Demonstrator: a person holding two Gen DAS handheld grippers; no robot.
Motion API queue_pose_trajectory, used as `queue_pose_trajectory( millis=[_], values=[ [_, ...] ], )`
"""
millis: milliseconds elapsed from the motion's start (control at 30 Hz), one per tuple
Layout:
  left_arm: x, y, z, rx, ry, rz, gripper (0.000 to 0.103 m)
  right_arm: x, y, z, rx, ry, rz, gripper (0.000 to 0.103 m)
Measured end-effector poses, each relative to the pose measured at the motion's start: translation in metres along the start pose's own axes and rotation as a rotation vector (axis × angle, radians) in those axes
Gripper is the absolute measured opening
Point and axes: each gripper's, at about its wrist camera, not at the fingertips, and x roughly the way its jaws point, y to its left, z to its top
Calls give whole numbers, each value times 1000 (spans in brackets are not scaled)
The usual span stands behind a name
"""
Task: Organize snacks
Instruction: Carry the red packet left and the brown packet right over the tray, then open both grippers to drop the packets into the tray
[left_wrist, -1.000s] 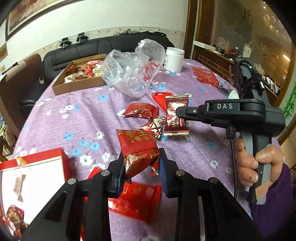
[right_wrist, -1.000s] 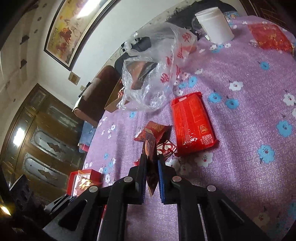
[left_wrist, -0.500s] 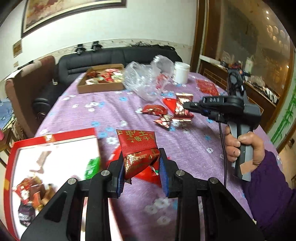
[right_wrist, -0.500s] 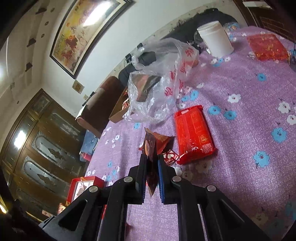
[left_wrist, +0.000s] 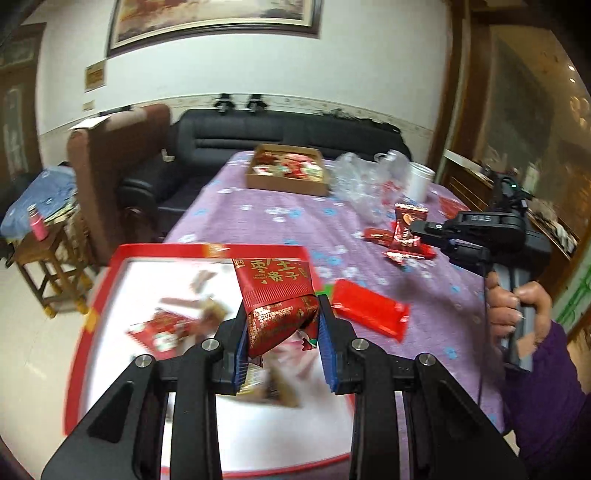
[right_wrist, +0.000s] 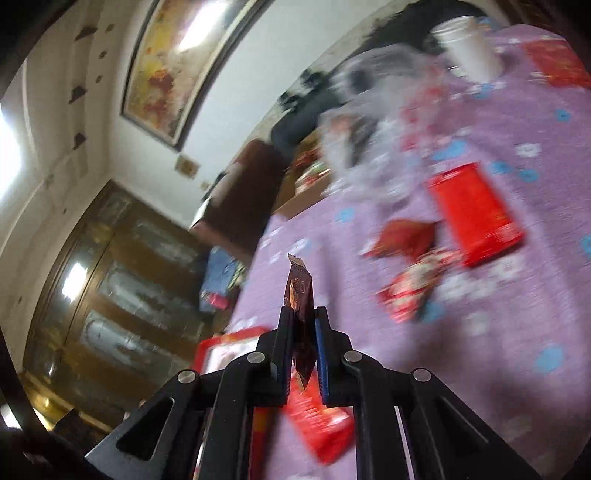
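Left gripper (left_wrist: 282, 332) clamped on a red snack packet (left_wrist: 275, 295), held above the red-rimmed box (left_wrist: 110, 273) at the near edge of the purple floral tablecloth (left_wrist: 295, 229). Right gripper (right_wrist: 302, 345) clenched on a thin dark sachet (right_wrist: 298, 295), clear of the cloth. Loose red packets (left_wrist: 369, 304) lie beside the box.

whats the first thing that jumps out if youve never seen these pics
The crumpled red snack packet with gold characters, pinched in the left gripper over the red-rimmed white tray at the near end of the table. Next, the right gripper, shut on a thin dark brown packet held edge-on above the purple flowered tablecloth, where more red packets lie scattered.
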Motion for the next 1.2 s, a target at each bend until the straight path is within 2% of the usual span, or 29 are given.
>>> queue_pose_trajectory(
  millis=[233,467,633,700,767,833,867,900,1100,1200],
  values=[
    [-5,49,-10,-85,25,94,29,54,70,-34,-99,150,106,10],
    [9,70,-16,-110,57,141,29,116,117,-83,-206,302,115,10],
    [17,75,-17,-105,71,146,29,136,136,-103,-269,332,118,10],
    [20,75,-18,-98,79,156,30,141,139,-105,-291,334,104,12],
    [23,72,-18,-73,78,212,33,141,141,-105,-319,321,74,15],
    [24,68,-17,-51,76,268,49,140,138,-102,-331,304,43,20],
    [24,67,-17,-46,71,291,61,137,136,-98,-337,292,31,24],
    [22,66,-16,-44,60,308,66,133,133,-94,-343,273,13,30],
    [14,53,-8,10,19,385,68,104,106,-59,-318,174,-32,38],
    [13,44,-3,39,12,411,70,87,87,-43,-288,132,-55,38]
  ],
)
